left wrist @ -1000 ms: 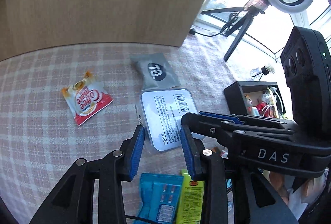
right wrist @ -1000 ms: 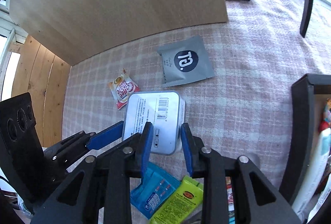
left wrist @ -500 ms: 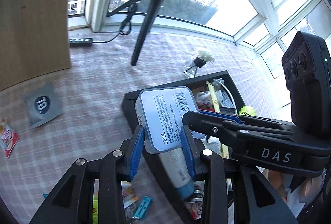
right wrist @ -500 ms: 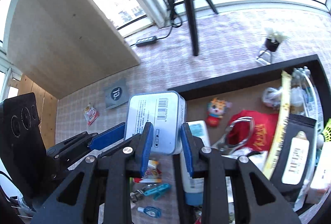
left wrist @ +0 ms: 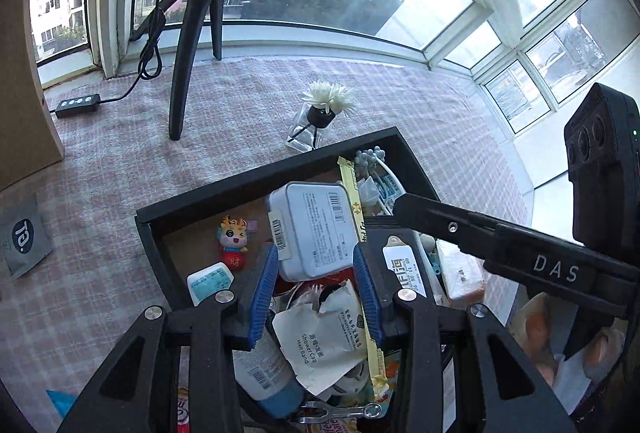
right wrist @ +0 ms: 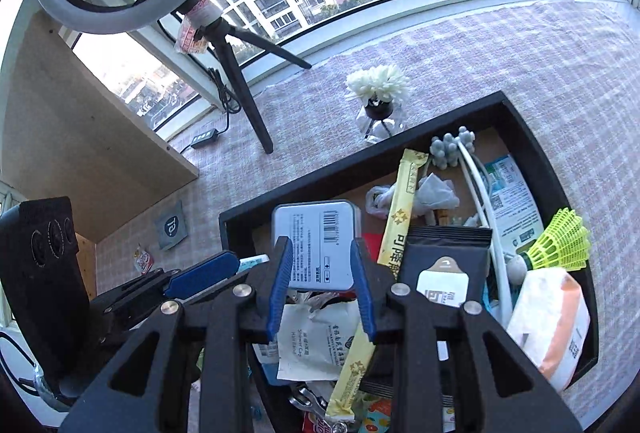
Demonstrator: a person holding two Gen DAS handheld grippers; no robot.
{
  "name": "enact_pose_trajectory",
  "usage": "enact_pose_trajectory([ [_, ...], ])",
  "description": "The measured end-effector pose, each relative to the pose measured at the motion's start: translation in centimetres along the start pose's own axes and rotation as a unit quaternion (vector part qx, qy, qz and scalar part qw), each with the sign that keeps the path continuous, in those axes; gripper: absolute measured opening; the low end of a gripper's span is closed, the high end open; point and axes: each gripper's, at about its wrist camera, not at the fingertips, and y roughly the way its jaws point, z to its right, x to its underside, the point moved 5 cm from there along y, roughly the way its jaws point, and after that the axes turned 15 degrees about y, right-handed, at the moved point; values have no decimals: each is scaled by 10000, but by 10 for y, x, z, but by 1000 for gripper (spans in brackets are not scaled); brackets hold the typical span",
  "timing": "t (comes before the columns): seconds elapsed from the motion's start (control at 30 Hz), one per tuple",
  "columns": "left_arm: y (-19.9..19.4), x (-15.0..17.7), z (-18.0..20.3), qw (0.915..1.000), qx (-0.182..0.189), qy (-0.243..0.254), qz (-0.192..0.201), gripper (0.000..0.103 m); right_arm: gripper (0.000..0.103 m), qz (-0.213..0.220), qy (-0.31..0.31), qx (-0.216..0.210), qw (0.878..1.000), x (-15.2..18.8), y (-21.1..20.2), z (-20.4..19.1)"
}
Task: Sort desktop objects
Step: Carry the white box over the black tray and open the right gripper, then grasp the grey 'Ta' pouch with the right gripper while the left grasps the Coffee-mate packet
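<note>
A white tin with a barcode label [left wrist: 314,229] lies tilted on the clutter inside the black tray [left wrist: 240,189], beside a small dragon figure [left wrist: 233,241]. My left gripper [left wrist: 315,253] hovers over the tin, its blue pads apart from the tin's sides and its jaws opening. In the right wrist view the same tin [right wrist: 318,241] sits just past my right gripper [right wrist: 320,245], whose jaws are also opening without pressing on it. The right gripper's black body [left wrist: 500,241] crosses the left view from the right. The tray [right wrist: 320,177] holds several packets, a tube and a yellow shuttlecock [right wrist: 560,245].
A ring-light tripod [left wrist: 188,45] and a small vase with a white flower [left wrist: 324,105] stand on the checked cloth behind the tray. A grey sachet [left wrist: 24,237] and a wooden board [right wrist: 80,137] are to the left, with a power strip [left wrist: 78,105] near the window.
Both grippers carried the tin from the cloth, rightward and up, to over the tray. The tin has left the pads and now rests in the tray, looking smaller.
</note>
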Motion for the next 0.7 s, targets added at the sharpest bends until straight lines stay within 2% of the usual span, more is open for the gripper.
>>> enact_pose_trajectory([
  [0.2, -15, 11, -27, 9995, -100, -312, -9, 37, 48, 42, -85, -42, 9999, -1, -6, -7],
  [0.5, -57, 40, -91, 9950, -545, -842, 11, 37, 52, -119, -447, -153, 9988, 17, 13, -45],
  [0.7, -88, 70, -146, 9872, -1076, -1179, -24, 43, 52, -415, -833, -249, 9953, 34, 39, -87],
])
